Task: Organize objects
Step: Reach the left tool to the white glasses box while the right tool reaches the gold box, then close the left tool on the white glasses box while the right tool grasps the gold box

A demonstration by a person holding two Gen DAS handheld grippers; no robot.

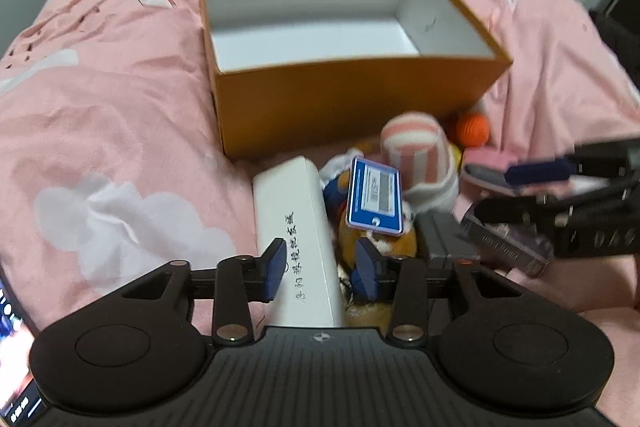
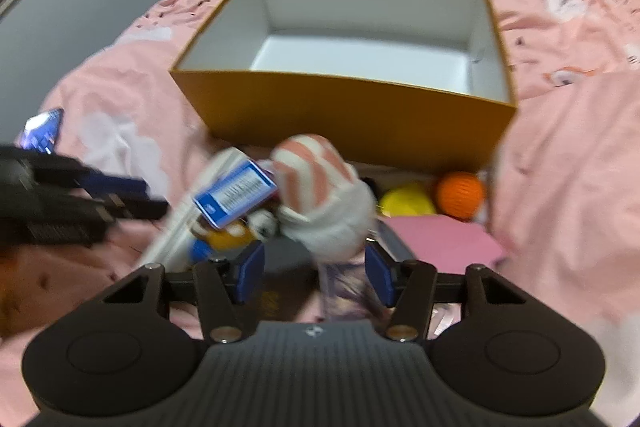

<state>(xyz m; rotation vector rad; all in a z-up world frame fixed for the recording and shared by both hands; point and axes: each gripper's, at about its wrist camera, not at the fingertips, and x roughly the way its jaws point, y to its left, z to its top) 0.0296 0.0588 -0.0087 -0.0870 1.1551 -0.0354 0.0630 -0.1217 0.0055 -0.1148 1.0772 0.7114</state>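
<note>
The left tongs (image 1: pixel 322 269) point down at a pile of things on the bed. Their blue pads stand apart on either side of a long white box (image 1: pixel 294 239) with black writing. I cannot tell if the pads press on it.

The right tongs (image 2: pixel 314 275) are apart too. A rolled sock (image 2: pixel 320 195) with pink and white stripes sits just in front of them, and nothing is gripped. A dark flat thing lies under these tongs, but it is too blurry to name.

Beside the sock is a blue and white card (image 1: pixel 374 197), lying on top of a soft toy (image 1: pixel 384 243). A pink flat piece (image 2: pixel 438 239) lies to the right. Past it are a yellow ball (image 2: pixel 406 201) and an orange ball (image 2: pixel 460 193), side by side.

Behind the pile stands a big orange box (image 1: pixel 344 107), open, white inside. It rests on the pink bed cover (image 1: pixel 104 75) with white clouds.
</note>
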